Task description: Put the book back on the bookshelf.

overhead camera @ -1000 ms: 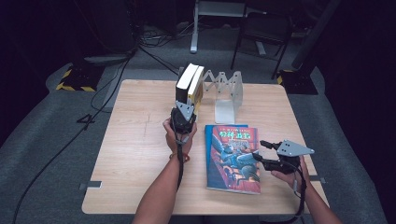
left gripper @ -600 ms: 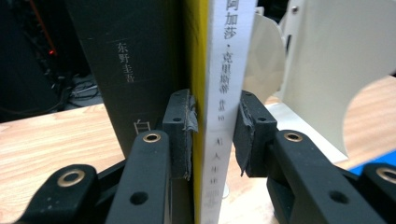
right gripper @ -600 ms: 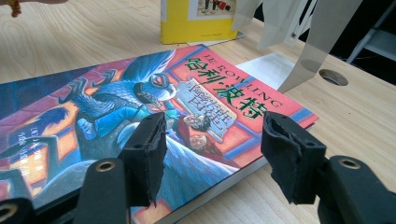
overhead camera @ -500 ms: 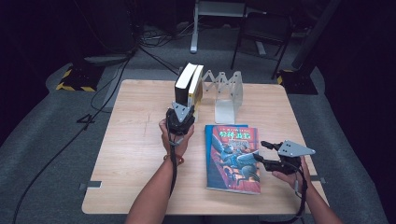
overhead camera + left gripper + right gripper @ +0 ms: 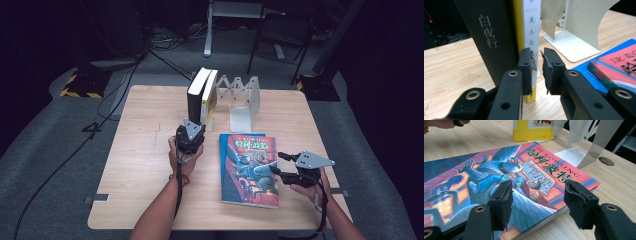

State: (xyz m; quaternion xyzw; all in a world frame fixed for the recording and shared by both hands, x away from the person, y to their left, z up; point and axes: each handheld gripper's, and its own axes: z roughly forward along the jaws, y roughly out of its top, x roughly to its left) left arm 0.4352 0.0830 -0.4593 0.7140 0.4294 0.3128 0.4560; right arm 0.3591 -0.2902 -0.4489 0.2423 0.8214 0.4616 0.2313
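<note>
Two books stand upright at the table's back: a black book [image 5: 195, 95] [image 5: 491, 40] and a white-spined, yellow-covered book [image 5: 210, 97] [image 5: 531, 25]. My left gripper [image 5: 192, 126] [image 5: 538, 71] points at the white spine from just in front. Its jaws have just been closing and now leave a narrow gap with nothing between the pads. A colourful illustrated book [image 5: 250, 167] [image 5: 499, 175] lies flat at the right. My right gripper [image 5: 276, 162] [image 5: 537, 202] is open over that book's right edge, with nothing held between its pads.
A white folding bookend rack [image 5: 245, 100] [image 5: 579, 32] [image 5: 596, 142] stands right of the upright books, behind the flat book. Bare wooden table [image 5: 145, 150] stretches to the left of my left hand. Dark floor and cables surround the table.
My left gripper has drawn slightly back and down from the upright books. The right gripper has stayed in place.
</note>
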